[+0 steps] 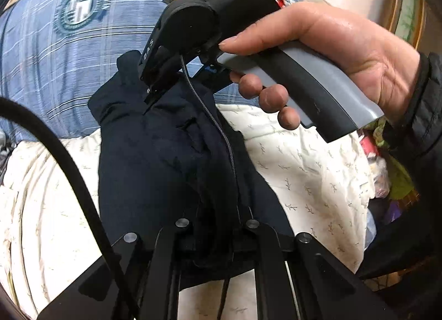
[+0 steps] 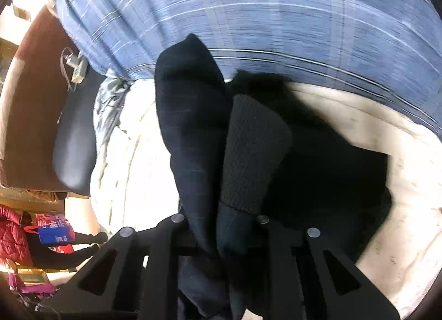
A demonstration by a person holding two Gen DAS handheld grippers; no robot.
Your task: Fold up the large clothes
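Observation:
A dark navy jacket (image 1: 154, 154) with a metal zipper is held up above the white bedding (image 1: 304, 171). My left gripper (image 1: 215, 234) is shut on the jacket's zipper edge, the cloth bunched between its fingers. My right gripper (image 1: 150, 90), seen in the left wrist view with a hand on its grey handle, is shut on the jacket's upper part. In the right wrist view the right gripper (image 2: 221, 240) is shut on navy cloth (image 2: 190, 132) beside a ribbed knit cuff (image 2: 254, 154). The rest of the jacket lies dark on the bedding.
A blue plaid quilt (image 1: 55, 52) lies across the back of the bed. A brown headboard (image 2: 33, 99) with a charger is at left. Coloured clutter (image 1: 386, 171) sits off the bed's right side. A black cable (image 1: 69, 171) crosses the left wrist view.

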